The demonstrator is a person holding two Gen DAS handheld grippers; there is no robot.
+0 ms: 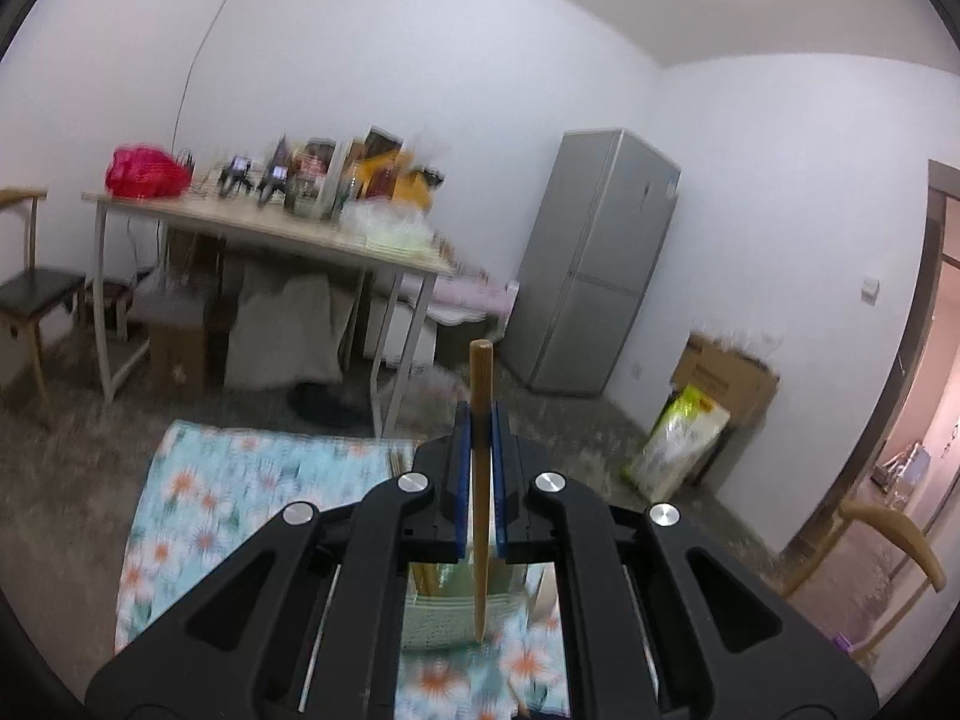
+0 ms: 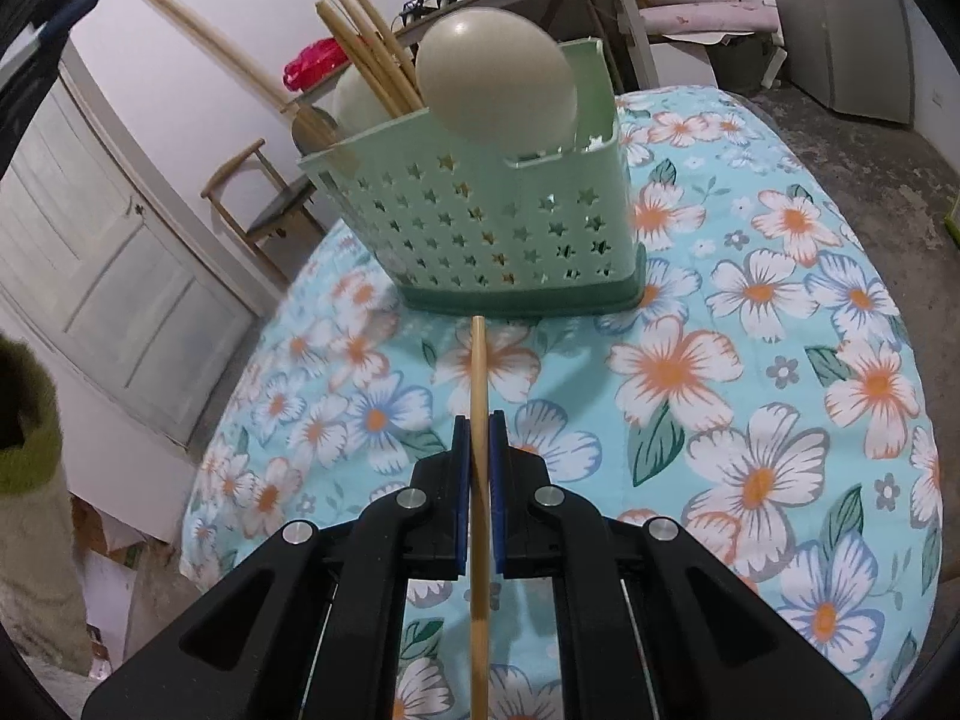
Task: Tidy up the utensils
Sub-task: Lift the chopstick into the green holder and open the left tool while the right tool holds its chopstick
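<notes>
The left gripper (image 1: 478, 420) has its jaws clamped on a brown wooden stick (image 1: 480, 480), high over the flowered bench (image 1: 198, 492). The right gripper (image 2: 478, 426) has its jaws clamped on a pale chopstick (image 2: 478, 396) that points at the green basket (image 2: 480, 222) near the bench's far edge. The basket is already crowded with chopsticks (image 2: 372, 54) and a big spoon (image 2: 495, 84). A stick could hit the rim, twist in the thin grip and fall. A hard push could tip the basket.

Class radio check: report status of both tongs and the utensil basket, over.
Left tongs shut on brown chopstick. Right tongs shut on pale chopstick. Green basket ahead on floral cloth, path clear.
</notes>
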